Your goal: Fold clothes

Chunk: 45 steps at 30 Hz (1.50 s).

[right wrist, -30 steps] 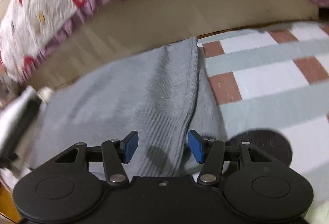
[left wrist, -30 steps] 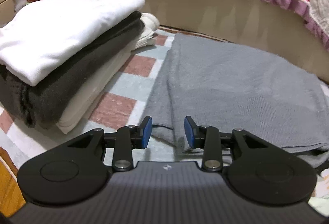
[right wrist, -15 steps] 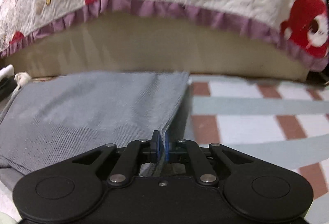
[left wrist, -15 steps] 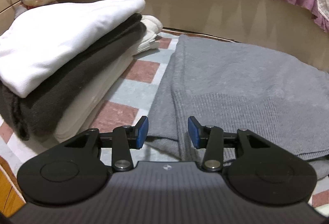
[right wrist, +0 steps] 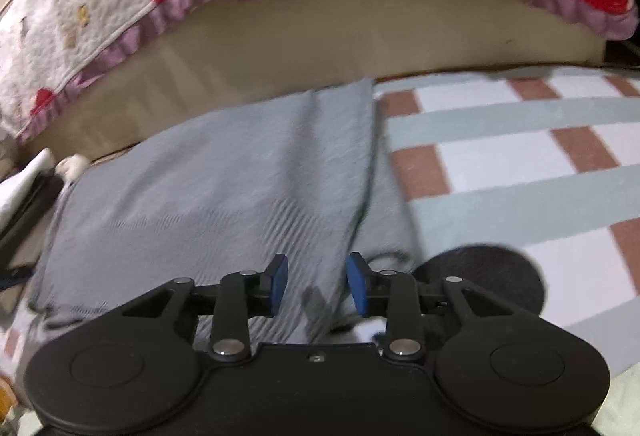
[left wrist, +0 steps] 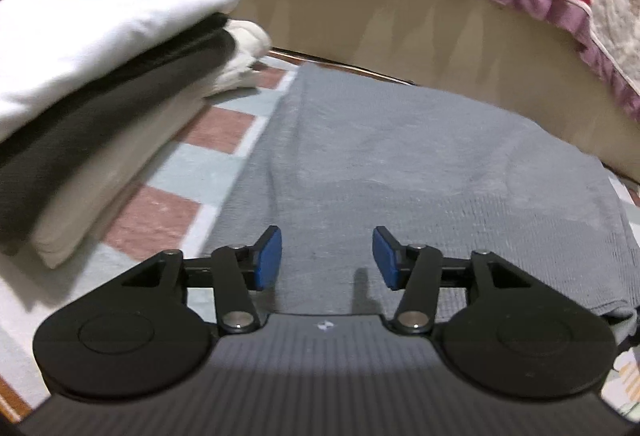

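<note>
Two grippers hang over the gray sweater [left wrist: 420,164]. The left gripper [left wrist: 327,258] has jaws opening wide above flat cloth. The right gripper [right wrist: 317,284] opens too, with the folded edge between, ready for another fold.

left gripper [left wrist: 327,257]: tilted downward, jaws opening, blue pads well apart, nothing clamped
right gripper [right wrist: 317,285]: tilted downward, jaws opening, narrower gap, pads pressing nothing
</note>
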### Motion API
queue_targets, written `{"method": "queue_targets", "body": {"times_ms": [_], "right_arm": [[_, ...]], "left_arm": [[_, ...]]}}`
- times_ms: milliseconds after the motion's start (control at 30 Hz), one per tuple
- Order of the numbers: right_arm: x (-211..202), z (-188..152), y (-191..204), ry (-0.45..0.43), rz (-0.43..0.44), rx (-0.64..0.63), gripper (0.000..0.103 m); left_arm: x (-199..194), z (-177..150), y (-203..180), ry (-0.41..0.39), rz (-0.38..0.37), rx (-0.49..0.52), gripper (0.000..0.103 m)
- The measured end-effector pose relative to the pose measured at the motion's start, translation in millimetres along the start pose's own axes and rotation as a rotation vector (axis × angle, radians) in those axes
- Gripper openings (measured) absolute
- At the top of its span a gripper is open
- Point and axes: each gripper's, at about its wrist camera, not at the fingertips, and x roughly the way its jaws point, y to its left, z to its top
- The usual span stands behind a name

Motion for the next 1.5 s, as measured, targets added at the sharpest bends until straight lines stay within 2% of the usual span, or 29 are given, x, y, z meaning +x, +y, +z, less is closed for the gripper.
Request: {"method": "queue_targets", "body": {"times_ms": [133,200,267,300,333,367,400,433,467,567,600,733,967,1033,1067,1100,1133,1167,1233,1300,1333,1433,1500], "right_arm": [[8,-9,12,0.042,-0.028,-0.046,0.040],[10,-10,11,0.058,-0.037,-0.040,0.046],[16,-10,9,0.101,-0.048,-0.028,0.058],[20,-10,8,0.137,-0.051,-0.025,0.059],[25,-10,7,0.170,-0.053,-0.020,0.059],[25,-13,7,0.175,-0.036,-0.004,0.056],[25,-15,7,0.178,0.005,0.002,0.046],[22,-15,10,0.167,0.032,-0.021,0.009],[19,-16,13,0.155,0.054,-0.048,0.011],[2,-16,33,0.076,-0.068,-0.235,0.010],[1,-16,34,0.071,-0.088,-0.251,0.010],[7,-18,32,0.094,-0.152,-0.266,0.009],[10,-16,29,0.113,-0.233,-0.275,0.007],[10,-18,24,0.128,-0.338,-0.296,0.007],[7,-17,19,0.124,-0.380,-0.298,0.008],[0,-14,10,0.108,-0.370,-0.238,0.012],[-10,-10,-4,0.075,-0.280,-0.126,0.021],[-20,-6,-17,0.044,-0.190,-0.016,0.043],[-22,-4,-37,0.012,-0.045,0.152,0.072],[-23,-3,-57,-0.020,0.099,0.317,0.072],[-21,-3,-60,-0.031,0.123,0.350,0.072],[-6,-2,-62,-0.020,0.119,0.398,0.072],[3,-2,-60,0.007,0.117,0.410,0.072]], "left_arm": [[17,-10,-17,0.034,0.070,0.118,0.054],[21,-14,-23,0.041,0.093,0.161,0.054],[21,-16,-26,0.042,0.104,0.179,0.052],[21,-16,-27,0.041,0.106,0.186,0.052],[21,-16,-28,0.041,0.109,0.197,0.046],[21,-17,-29,0.041,0.121,0.215,0.028],[20,-17,-30,0.038,0.139,0.237,0.017],[19,-17,-32,0.037,0.166,0.264,0.012],[17,-17,-33,0.038,0.190,0.284,0.011],[16,-15,-28,0.051,0.195,0.242,0.011],[16,-16,-29,0.052,0.204,0.254,0.011],[16,-20,-39,0.051,0.255,0.340,0.011],[12,-15,-32,0.062,0.237,0.299,0.019],[5,-14,-34,0.056,0.215,0.286,0.022],[-1,-13,-36,0.040,0.178,0.263,0.023],[-10,-11,-37,0.013,0.115,0.225,0.025],[-20,-9,-41,-0.020,0.041,0.193,0.033],[-29,-8,-48,-0.053,-0.030,0.185,0.041],[-39,-7,-68,-0.099,-0.130,0.212,0.045],[-34,-9,-91,-0.108,-0.210,0.260,0.045],[-29,-10,-101,-0.103,-0.236,0.286,0.045],[-11,-23,-128,-0.065,-0.254,0.408,0.045],[-9,-33,-134,-0.014,-0.315,0.438,0.045]]}}
